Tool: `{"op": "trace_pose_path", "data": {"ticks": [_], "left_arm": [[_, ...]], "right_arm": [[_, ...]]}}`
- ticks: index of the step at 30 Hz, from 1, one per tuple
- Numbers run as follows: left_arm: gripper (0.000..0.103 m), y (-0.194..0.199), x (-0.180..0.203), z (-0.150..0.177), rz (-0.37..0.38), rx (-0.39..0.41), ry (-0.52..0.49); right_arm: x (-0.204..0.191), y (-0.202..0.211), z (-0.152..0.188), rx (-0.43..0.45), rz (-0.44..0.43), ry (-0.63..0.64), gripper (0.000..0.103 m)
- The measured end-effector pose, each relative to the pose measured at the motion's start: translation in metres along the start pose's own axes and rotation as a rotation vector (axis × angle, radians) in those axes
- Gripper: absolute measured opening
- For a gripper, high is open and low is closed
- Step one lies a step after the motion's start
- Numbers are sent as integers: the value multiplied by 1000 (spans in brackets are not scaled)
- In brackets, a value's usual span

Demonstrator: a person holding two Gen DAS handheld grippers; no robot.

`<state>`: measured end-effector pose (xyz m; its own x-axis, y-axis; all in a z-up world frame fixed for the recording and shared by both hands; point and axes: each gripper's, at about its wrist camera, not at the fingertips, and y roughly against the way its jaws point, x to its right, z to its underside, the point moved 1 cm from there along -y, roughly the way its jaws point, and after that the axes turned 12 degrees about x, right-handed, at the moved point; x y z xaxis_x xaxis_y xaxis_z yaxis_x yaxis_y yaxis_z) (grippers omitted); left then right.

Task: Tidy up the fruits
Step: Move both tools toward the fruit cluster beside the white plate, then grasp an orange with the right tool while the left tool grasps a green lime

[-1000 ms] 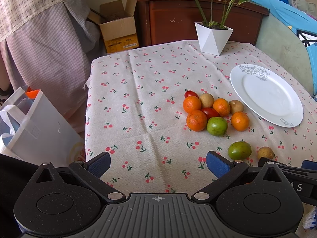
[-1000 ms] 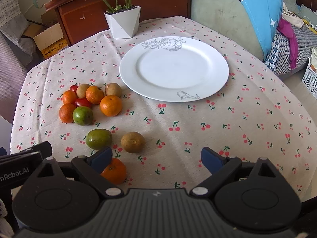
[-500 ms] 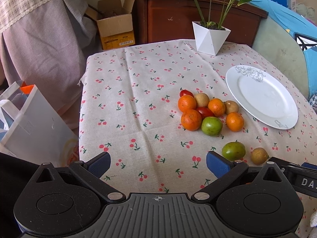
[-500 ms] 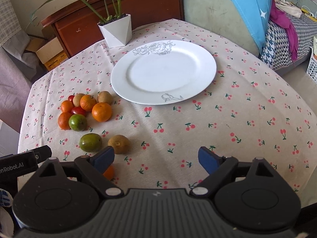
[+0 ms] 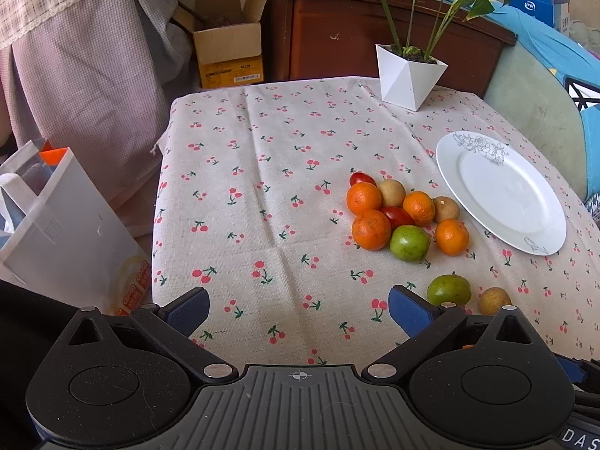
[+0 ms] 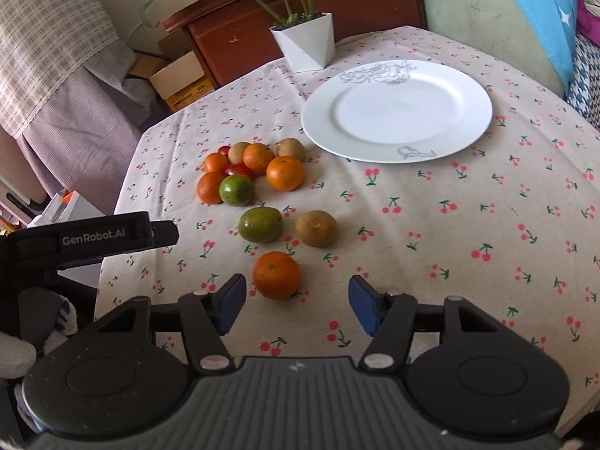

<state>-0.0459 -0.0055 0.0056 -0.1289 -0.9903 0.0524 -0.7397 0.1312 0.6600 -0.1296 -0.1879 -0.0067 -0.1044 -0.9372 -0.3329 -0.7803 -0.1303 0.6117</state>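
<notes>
A white plate (image 6: pixel 397 108) lies at the back right of the cherry-print tablecloth (image 6: pixel 468 232). Left of it sits a cluster of oranges, red tomatoes, brown fruits and a green one (image 6: pixel 247 172). Nearer lie a green fruit (image 6: pixel 260 224), a brown fruit (image 6: pixel 315 228) and a lone orange (image 6: pixel 276 275). My right gripper (image 6: pixel 297 302) is closing, with that orange just ahead between its tips, nearer the left finger; the pads do not touch it. My left gripper (image 5: pixel 299 307) hovers open over bare cloth, left of the green fruit (image 5: pixel 449 289). The cluster (image 5: pixel 397 217) and plate (image 5: pixel 500 191) lie beyond it.
A white faceted plant pot (image 6: pixel 305 45) stands at the table's back edge before a wooden cabinet (image 6: pixel 337 3). A cardboard box (image 5: pixel 228 52) and a white bag (image 5: pixel 63 232) sit on the floor to the left. A cushioned seat (image 6: pixel 487 18) borders the right.
The right gripper has swung left, bringing the near orange from beside its left finger to between the tips, and its jaws have narrowed. The left gripper has stayed put, open.
</notes>
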Motion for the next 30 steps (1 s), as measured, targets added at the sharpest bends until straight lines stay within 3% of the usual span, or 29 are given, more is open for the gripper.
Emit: {"op": "trace_pose_path", "data": {"ticks": [4, 14, 19, 30], "left_arm": [[101, 0, 1, 1, 14, 7, 0], [99, -2, 8, 4, 42, 20, -18], [93, -2, 12, 6, 62, 24, -30], [84, -5, 40, 13, 182, 49, -97]], "right_arm": [[-3, -4, 1, 13, -20, 2, 57], [-8, -16, 6, 24, -18, 41, 31], [-7, -9, 5, 22, -17, 48, 31], [27, 6, -7, 67, 119, -94, 31]]}}
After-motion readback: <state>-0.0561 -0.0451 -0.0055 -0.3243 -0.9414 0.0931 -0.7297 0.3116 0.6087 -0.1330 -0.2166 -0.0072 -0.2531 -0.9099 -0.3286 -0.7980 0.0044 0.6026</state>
